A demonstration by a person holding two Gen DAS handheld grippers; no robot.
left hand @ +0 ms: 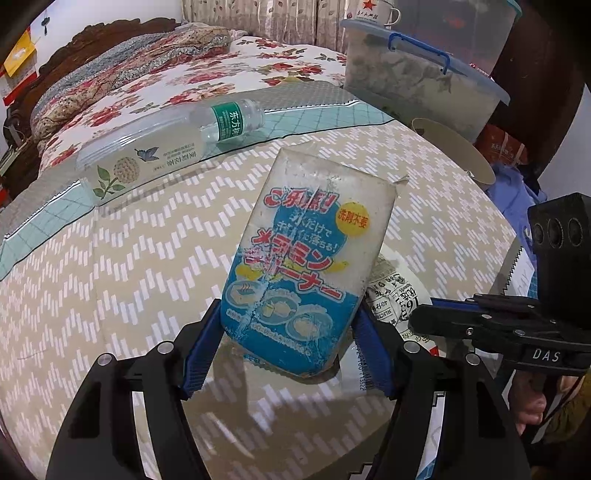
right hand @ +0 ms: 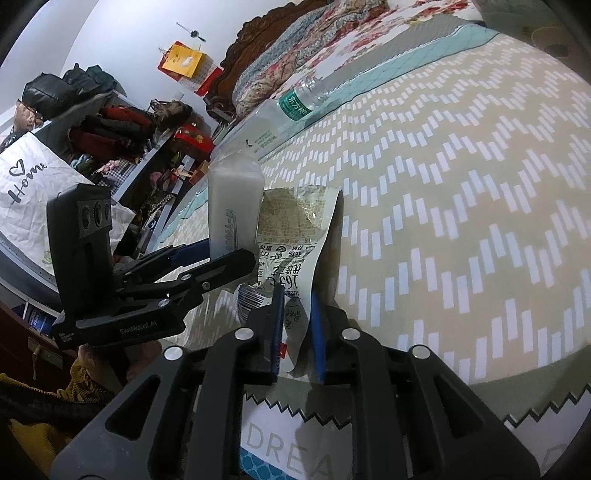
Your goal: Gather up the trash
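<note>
My left gripper [left hand: 291,314] is shut on a blue and white sponge pack [left hand: 303,240] with red Japanese lettering, held tilted above the bedspread. From the right wrist view that pack [right hand: 232,206] shows as a white block upright in the left gripper [right hand: 229,254]. A crumpled printed wrapper [right hand: 295,229] rests on the bedspread just behind the pack, its lower end between my right gripper's [right hand: 297,295] blue pads, which stand slightly apart and do not press it. The same wrapper [left hand: 395,295] and right gripper [left hand: 421,314] appear at the right of the left wrist view. An empty clear bottle [left hand: 166,147] [right hand: 291,107] lies farther back.
A paper cup [left hand: 454,151] lies on its side beside a lidded plastic tub [left hand: 417,74] with a mug [left hand: 376,13] on top. A saw-edged printed bag [right hand: 295,443] lies under my right gripper. A white "Home" bag [right hand: 33,184] and cluttered shelves [right hand: 122,136] stand beyond the bed's edge.
</note>
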